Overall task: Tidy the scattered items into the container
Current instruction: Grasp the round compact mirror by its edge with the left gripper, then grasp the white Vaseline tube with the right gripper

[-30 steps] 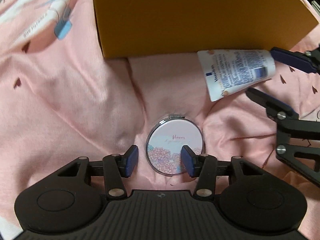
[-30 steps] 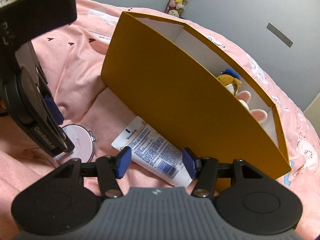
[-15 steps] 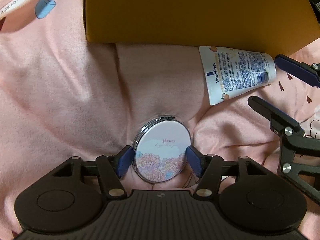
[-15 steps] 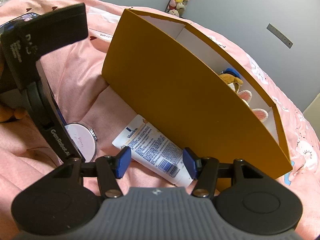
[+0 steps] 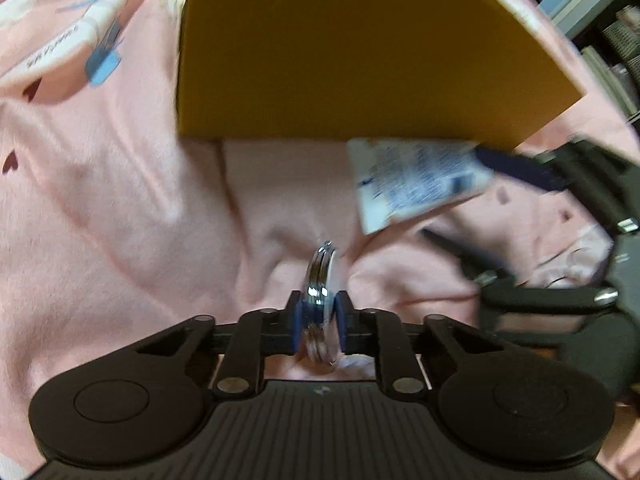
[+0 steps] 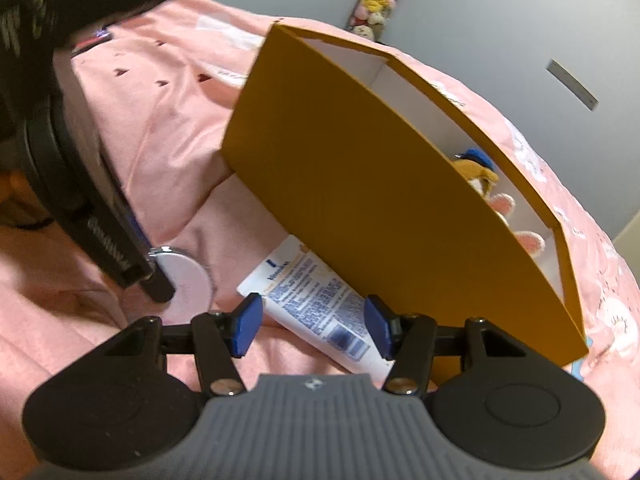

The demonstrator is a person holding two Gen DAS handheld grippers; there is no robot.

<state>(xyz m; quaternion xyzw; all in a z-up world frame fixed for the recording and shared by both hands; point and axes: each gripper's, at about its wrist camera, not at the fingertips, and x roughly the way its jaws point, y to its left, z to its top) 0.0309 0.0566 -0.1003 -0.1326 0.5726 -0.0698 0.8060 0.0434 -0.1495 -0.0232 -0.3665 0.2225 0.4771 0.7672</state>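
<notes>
Nearest in the left wrist view, the left gripper [image 5: 319, 322] is seen clamped on a round compact mirror [image 5: 321, 280], which is held on edge between the blue fingers [image 5: 298, 326] with its silver rim turned toward the camera, above the pink bedsheet [image 5: 112, 208]. In the right wrist view the same mirror is seen as a pale disc beside the black body of the left gripper. The right gripper [image 6: 311, 326] is held with its fingers [image 6: 248, 322] parted on either side of a white Vaseline tube [image 6: 316, 300]; the pads are not seen to press on it. The tube is laid flat on the bedsheet, just beside the near wall of the yellow cardboard box [image 6: 360, 184]. Farther back, inside the box, plush toys [image 6: 480, 172] are seen against its white inner wall. Beyond the bed, a grey wall and a hanging string of small plush figures [image 6: 378, 0] are visible.
</notes>
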